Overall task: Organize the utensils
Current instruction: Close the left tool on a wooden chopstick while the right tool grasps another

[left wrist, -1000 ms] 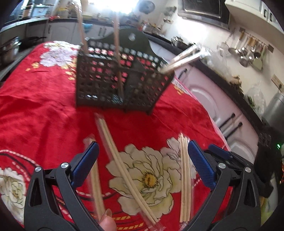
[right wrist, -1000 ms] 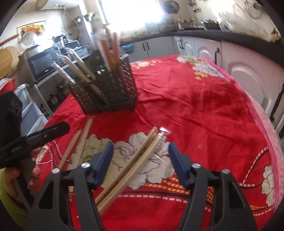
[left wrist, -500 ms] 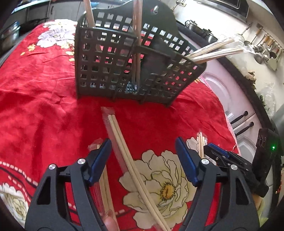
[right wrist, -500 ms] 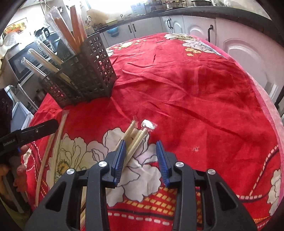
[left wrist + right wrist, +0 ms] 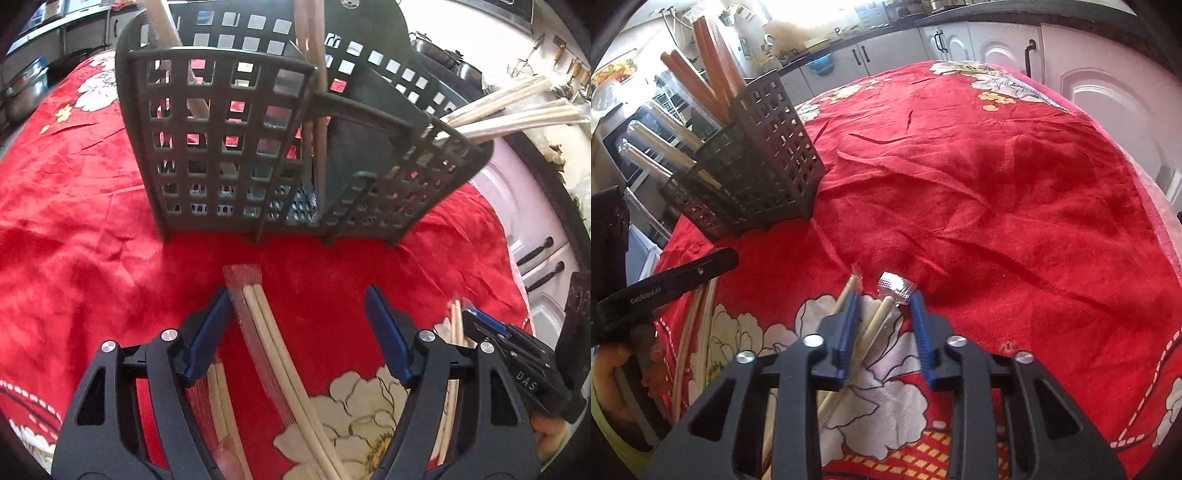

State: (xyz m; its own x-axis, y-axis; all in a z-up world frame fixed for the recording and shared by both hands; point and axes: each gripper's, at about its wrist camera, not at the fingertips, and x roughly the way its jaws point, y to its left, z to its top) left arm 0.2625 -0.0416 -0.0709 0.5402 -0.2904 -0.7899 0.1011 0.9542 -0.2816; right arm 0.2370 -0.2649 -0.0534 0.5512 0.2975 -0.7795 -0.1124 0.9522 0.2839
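A dark grid utensil basket (image 5: 229, 147) (image 5: 768, 155) stands on the red floral cloth and holds several chopsticks (image 5: 314, 74). My left gripper (image 5: 299, 325) hovers low in front of it, open, with a clear-wrapped pair of chopsticks (image 5: 258, 314) lying between its jaws, nearer the left pad. A second pair (image 5: 218, 391) lies under the left finger. My right gripper (image 5: 884, 321) is closing around another wrapped pair (image 5: 882, 310) with a shiny wrapper end (image 5: 897, 286); gaps still show beside it. One more stick (image 5: 849, 286) lies just outside its left pad.
The red cloth (image 5: 997, 184) covers the whole table, which drops off at the right toward white cabinets (image 5: 1089, 92). The right gripper (image 5: 517, 365) shows at the right of the left wrist view. The left gripper (image 5: 676, 280) juts in at the left of the right wrist view.
Both grippers have come forward and down toward the cloth, so the basket looms larger. The left jaws narrowed around the wrapped pair. The right jaws have narrowed a lot around their pair.
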